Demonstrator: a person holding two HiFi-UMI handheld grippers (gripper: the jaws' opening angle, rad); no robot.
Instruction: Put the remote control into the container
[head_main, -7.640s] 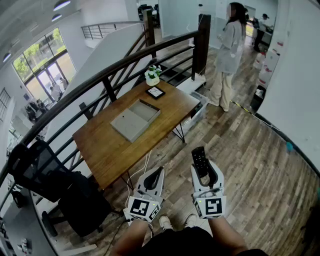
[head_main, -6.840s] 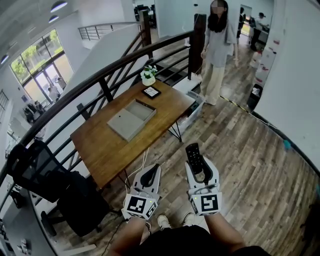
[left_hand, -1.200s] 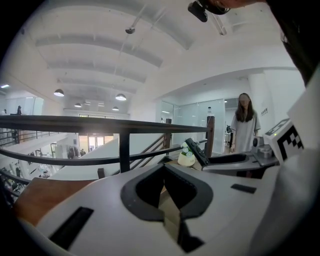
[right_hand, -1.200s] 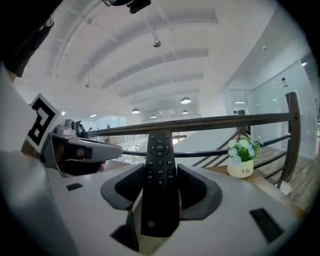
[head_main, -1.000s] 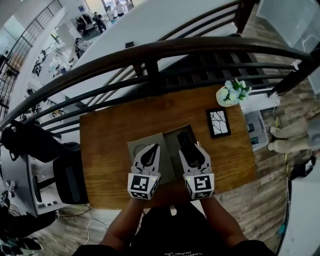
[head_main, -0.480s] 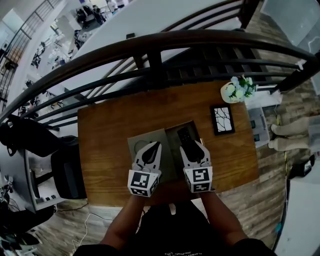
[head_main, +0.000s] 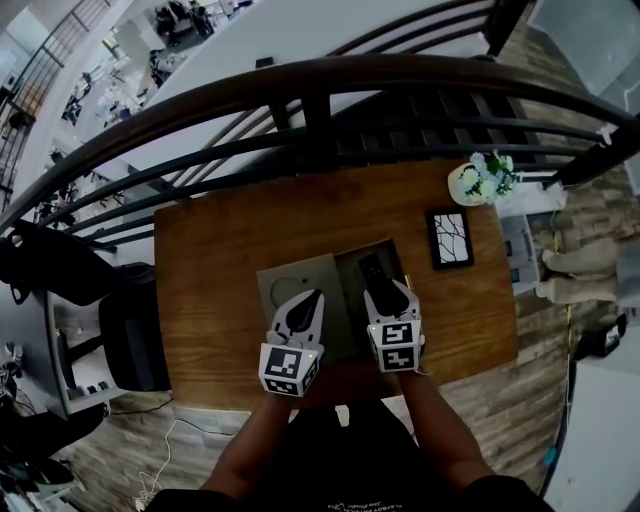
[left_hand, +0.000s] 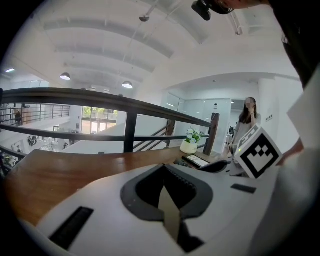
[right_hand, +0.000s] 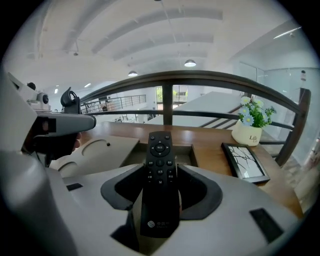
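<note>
1. Remote (right_hand: 159, 150): clamped lengthwise in the right gripper (right_hand: 160, 175), buttons up. Its front end projects past the jaw tips over the open half of the container (head_main: 345, 285). It is not yet set down; contact with the container floor cannot be confirmed.
2. Right gripper: jaws stand fairly wide, pressed on both long sides of the remote.
3. Left gripper (left_hand: 165, 185): jaws together, nothing between them. It hovers over the container's lid half (head_main: 292, 288).
4. Change noted: a second ago both grippers stood higher over the table (head_main: 220, 260). Both have since come down, and the right one has tipped nose-down toward the open half. Seconds earlier the remote was carried well away from the table.
5. Assessment: transport is complete and placement is at hand. Release remains outstanding.
6. Surroundings: frame (head_main: 449, 237) and flower pot (head_main: 470, 183) stand apart to the right, clear of the work.
</note>
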